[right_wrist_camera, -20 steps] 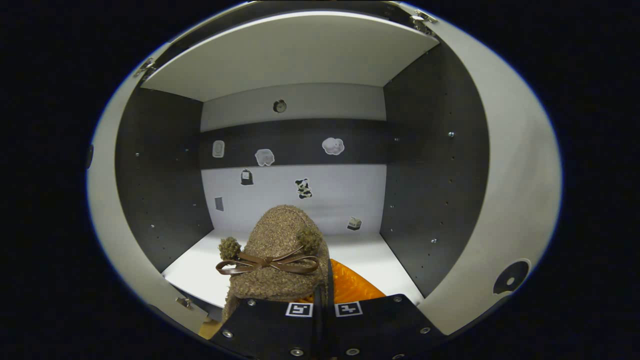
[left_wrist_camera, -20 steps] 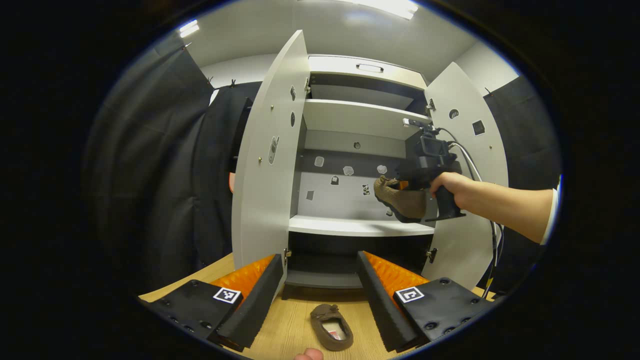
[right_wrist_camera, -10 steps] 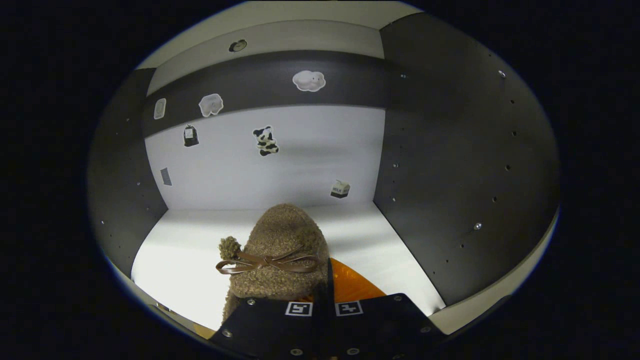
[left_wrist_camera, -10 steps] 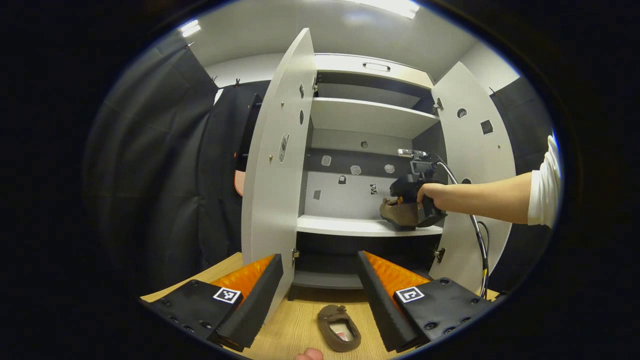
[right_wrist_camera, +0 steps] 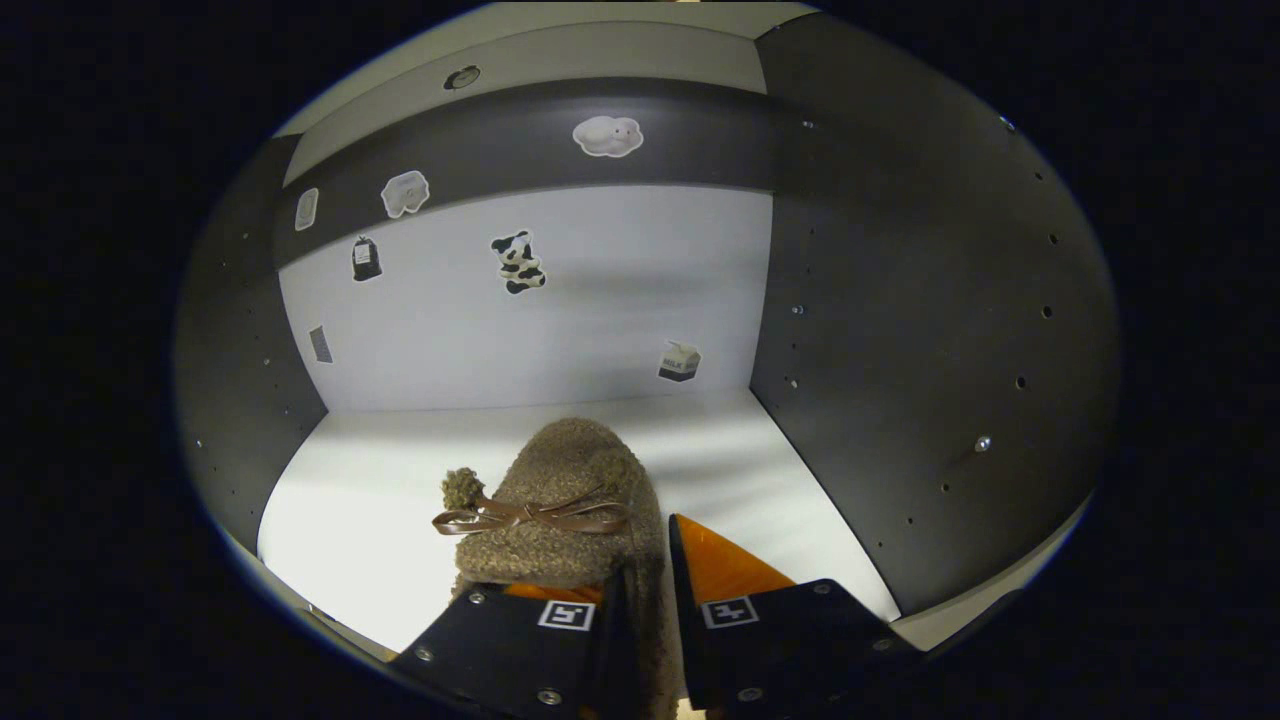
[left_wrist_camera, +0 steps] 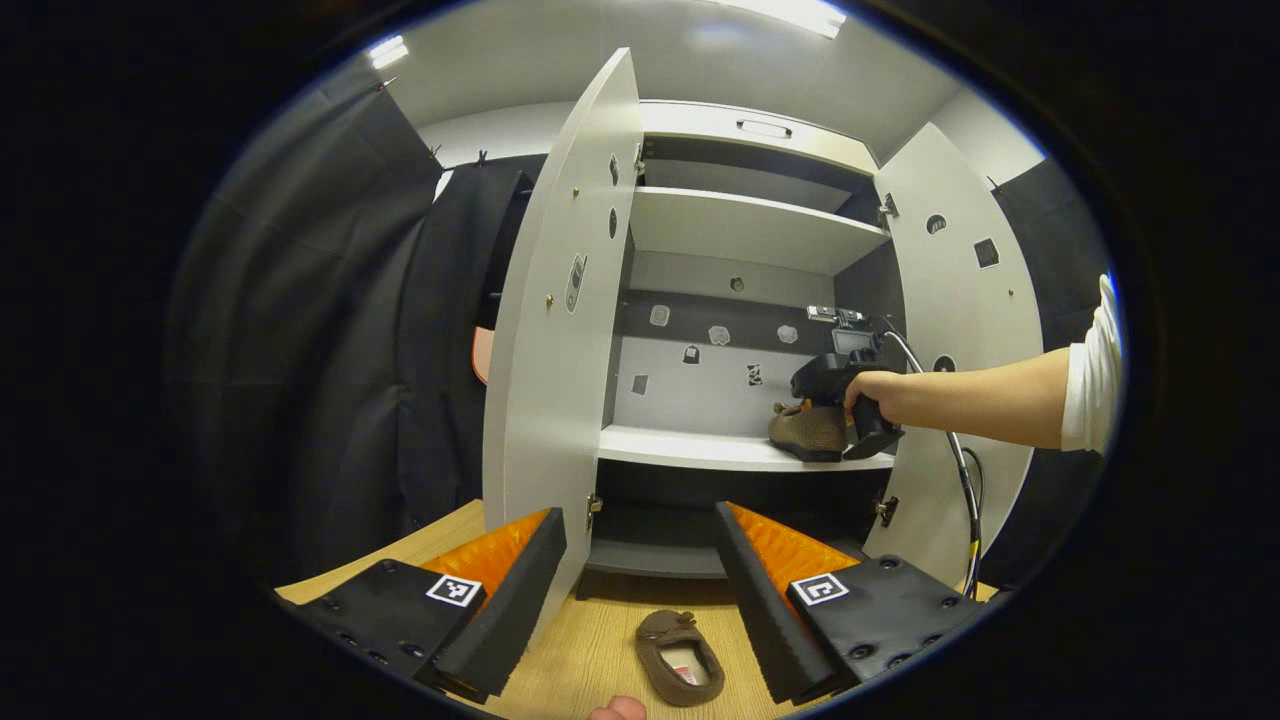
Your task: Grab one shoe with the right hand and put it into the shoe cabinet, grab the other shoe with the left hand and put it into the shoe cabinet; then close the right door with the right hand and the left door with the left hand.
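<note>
Right claw [right_wrist_camera: 645,610] has parted slightly, freeing the shoe [right_wrist_camera: 560,500] on the shelf [right_wrist_camera: 380,480]; left claw [left_wrist_camera: 640,590] wide above the other shoe [left_wrist_camera: 680,655].

Fuzzy brown shoe [right_wrist_camera: 560,500], white shelf [right_wrist_camera: 380,500]

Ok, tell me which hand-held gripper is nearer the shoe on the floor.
Left. The left hand-held gripper hovers open just above the floor shoe; the right hand-held gripper is up at the cabinet shelf.

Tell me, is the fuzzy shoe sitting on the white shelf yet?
Touching. In the left gripper view the fuzzy shoe lies flat on the white shelf, no gap under its sole.
</note>
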Demonstrator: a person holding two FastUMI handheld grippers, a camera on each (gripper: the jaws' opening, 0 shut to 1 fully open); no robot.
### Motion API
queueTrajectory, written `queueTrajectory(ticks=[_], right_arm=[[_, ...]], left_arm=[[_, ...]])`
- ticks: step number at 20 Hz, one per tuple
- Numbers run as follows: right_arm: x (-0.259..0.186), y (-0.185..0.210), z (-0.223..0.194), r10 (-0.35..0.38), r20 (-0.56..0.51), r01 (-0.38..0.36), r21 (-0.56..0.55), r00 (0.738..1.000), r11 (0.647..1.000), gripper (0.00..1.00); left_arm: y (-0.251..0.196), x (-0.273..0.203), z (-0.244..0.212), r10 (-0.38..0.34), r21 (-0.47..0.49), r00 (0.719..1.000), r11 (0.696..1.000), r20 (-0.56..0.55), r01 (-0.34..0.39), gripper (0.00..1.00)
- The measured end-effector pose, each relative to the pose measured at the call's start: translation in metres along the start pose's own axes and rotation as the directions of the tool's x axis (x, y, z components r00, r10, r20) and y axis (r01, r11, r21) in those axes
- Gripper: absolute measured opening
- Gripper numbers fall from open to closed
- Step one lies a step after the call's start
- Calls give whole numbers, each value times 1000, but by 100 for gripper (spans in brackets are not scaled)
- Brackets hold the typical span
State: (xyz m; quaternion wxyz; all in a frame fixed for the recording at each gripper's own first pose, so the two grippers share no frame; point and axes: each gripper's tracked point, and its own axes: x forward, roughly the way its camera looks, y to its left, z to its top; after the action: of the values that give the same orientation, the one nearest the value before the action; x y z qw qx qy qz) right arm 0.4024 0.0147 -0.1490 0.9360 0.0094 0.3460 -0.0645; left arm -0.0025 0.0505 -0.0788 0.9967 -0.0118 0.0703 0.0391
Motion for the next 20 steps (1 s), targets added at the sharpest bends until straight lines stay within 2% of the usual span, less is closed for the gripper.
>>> queueTrajectory(ticks=[1,2,3,4,8,10,13,16,20], right_arm=[[-1,1,2,14,15,-13,-4,1000,1000,35],[-4,1,4,19,24,-19,-10,1000,1000,41],[-6,0,5,20,30,-20,-14,999,1000,42],[-11,-2,8,20,42,-19,-18,999,1000,61],[-31,-6,12,33,56,-31,-33,998,999,85],[-47,-6,20,39,108,-30,-83,993,996,92],[-73,0,22,91,130,-75,-122,987,990,92],[-84,1,7,130,70,-121,-123,989,985,92],[-83,0,-11,130,36,-123,-149,991,981,93]], left_arm=[[0,1,-1,0,0,1000,1000,-4,0,96],[2,1,-1,4,3,1000,1000,-3,-4,99],[3,2,1,7,6,1000,1000,2,-7,96],[2,3,2,8,7,1000,1000,3,-8,96],[0,2,2,6,7,1000,1000,-1,-6,96],[-2,1,3,3,8,1000,1000,2,-3,96],[-6,1,4,-8,14,1000,1000,1,8,96],[-10,0,3,-17,23,1000,1000,-5,17,96],[-15,-1,2,-26,16,1000,1000,-9,26,96]])
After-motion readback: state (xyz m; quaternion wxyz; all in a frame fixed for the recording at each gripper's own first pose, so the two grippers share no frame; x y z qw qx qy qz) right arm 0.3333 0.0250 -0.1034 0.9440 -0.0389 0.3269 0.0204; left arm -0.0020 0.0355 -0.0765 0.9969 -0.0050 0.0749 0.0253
